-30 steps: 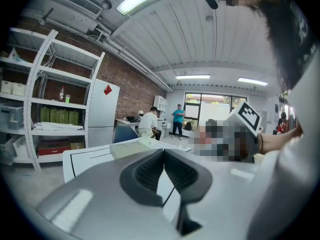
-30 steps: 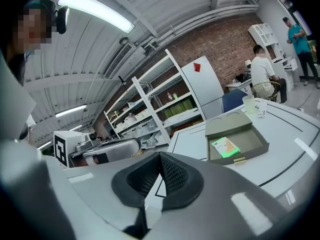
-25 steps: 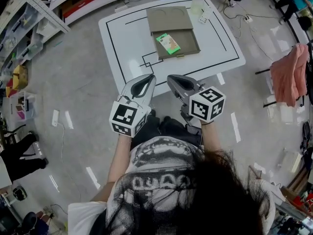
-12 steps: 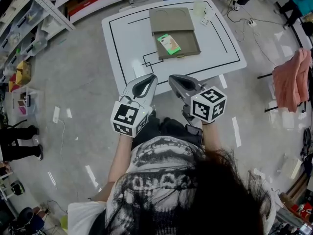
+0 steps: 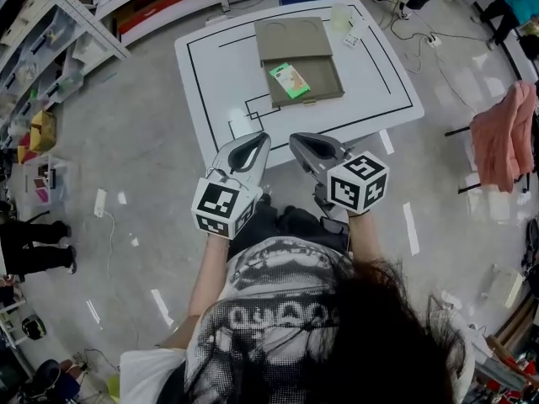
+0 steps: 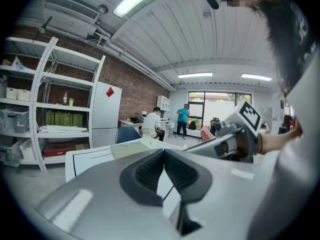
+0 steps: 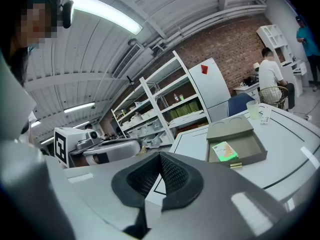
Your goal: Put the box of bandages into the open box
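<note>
Grey floor (image 5: 143, 141) fills most of the room, and shelves (image 5: 50, 32) stand far off to the left of the tongs. Ahead of both tongs is the white surface (image 5: 219, 66) with black lines on it.

The left tongs (image 5: 255, 141) are pressed together and hold nothing. They sit just beside the right tongs, close to the person's body, with their tips by the near edge of the surface. I think they are kept back like this because they have nothing to do right now.

Ahead of the two tongs, and well apart from them, the open box (image 5: 324, 74) lies flat on the surface. Its lid is flipped back, away from the tongs, so the inside is easy to reach. The green box of bandages (image 5: 290, 81) lies flat on the bottom of it, toward the left side. So the bandages look to be just where the task wants them. The job seems done, or a new try has not started.

The right tongs (image 5: 299, 144) are squeezed together too, with nothing between them. They point a little down toward the surface. Held side by side like this, the two tongs look like they are waiting.

Far to the right of the tongs hangs a pink cloth (image 5: 503, 133). It looks to have no part in the job.
</note>
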